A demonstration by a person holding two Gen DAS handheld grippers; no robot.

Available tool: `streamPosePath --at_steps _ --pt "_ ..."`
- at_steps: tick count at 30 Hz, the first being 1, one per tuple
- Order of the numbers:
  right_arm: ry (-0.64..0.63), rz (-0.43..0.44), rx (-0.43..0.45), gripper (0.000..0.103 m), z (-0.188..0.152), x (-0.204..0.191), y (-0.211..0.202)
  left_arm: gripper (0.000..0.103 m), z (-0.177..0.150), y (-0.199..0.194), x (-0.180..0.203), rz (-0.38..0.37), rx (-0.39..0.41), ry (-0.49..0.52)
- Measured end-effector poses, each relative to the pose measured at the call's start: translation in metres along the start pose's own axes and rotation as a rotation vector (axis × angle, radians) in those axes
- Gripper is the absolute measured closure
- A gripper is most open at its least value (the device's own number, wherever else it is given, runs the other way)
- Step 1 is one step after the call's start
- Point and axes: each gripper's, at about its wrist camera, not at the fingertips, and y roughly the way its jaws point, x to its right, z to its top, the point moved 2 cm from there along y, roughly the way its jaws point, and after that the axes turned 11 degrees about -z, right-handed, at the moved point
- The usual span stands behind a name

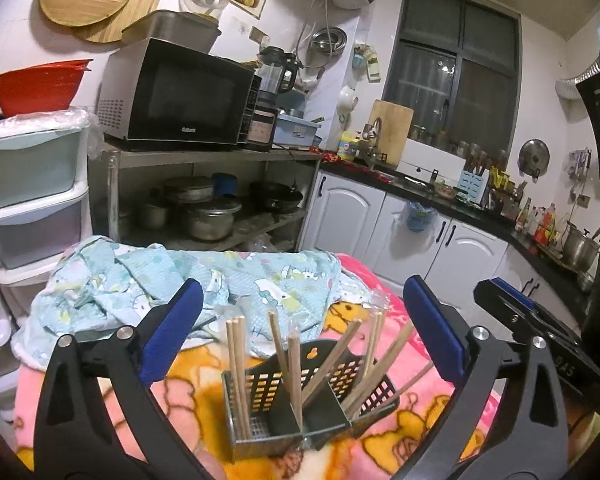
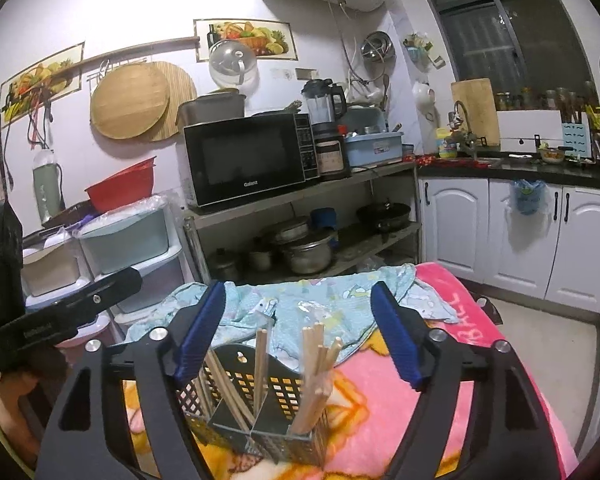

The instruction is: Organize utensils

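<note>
A black perforated utensil holder [image 1: 268, 384] with several compartments stands on a pink cartoon blanket [image 1: 420, 420]. Wooden chopsticks [image 1: 238, 372] stand in it, some upright, some leaning right. My left gripper [image 1: 303, 296] is open, its blue pads wide apart on either side of the holder and touching nothing. In the right wrist view the same holder [image 2: 236, 388] and chopsticks [image 2: 316, 364] sit low between the fingers of my right gripper [image 2: 298, 294], which is open and holds nothing.
A light blue printed cloth [image 1: 180, 276] lies crumpled behind the holder. Beyond it stand a metal shelf [image 1: 204, 156] with a microwave [image 1: 180, 96] and pots, plastic drawers [image 1: 32, 200] to the left, and white cabinets [image 1: 380, 216] under a cluttered counter to the right.
</note>
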Motion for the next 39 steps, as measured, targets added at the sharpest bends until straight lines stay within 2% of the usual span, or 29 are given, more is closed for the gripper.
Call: streamPosePath --at_steps 6,15,20,27,33,39 --pt "-0.002 -0.001 0.011 0.018 0.001 0.002 -0.023 0.011 0.002 -0.019 0.009 0.005 -0.009 0.010" --pt "-0.036 0.008 0.023 0.009 0.001 -0.004 -0.055 0.011 -0.008 -0.045 0.017 0.037 -0.022 0.008" --pt "-0.069 0.015 0.008 0.007 -0.006 -0.009 -0.067 0.011 -0.019 -0.055 0.017 0.055 -0.047 0.000" --pt "-0.117 0.013 -0.058 0.007 -0.033 -0.016 -0.075 0.011 -0.053 -0.065 0.015 0.071 -0.119 -0.018" --pt "-0.157 -0.004 -0.147 0.007 -0.072 -0.012 -0.077 0.011 -0.083 -0.070 0.008 0.116 -0.177 -0.032" --pt "-0.196 -0.033 -0.196 0.007 -0.110 -0.008 -0.083 0.011 -0.112 -0.075 0.003 0.155 -0.214 -0.038"
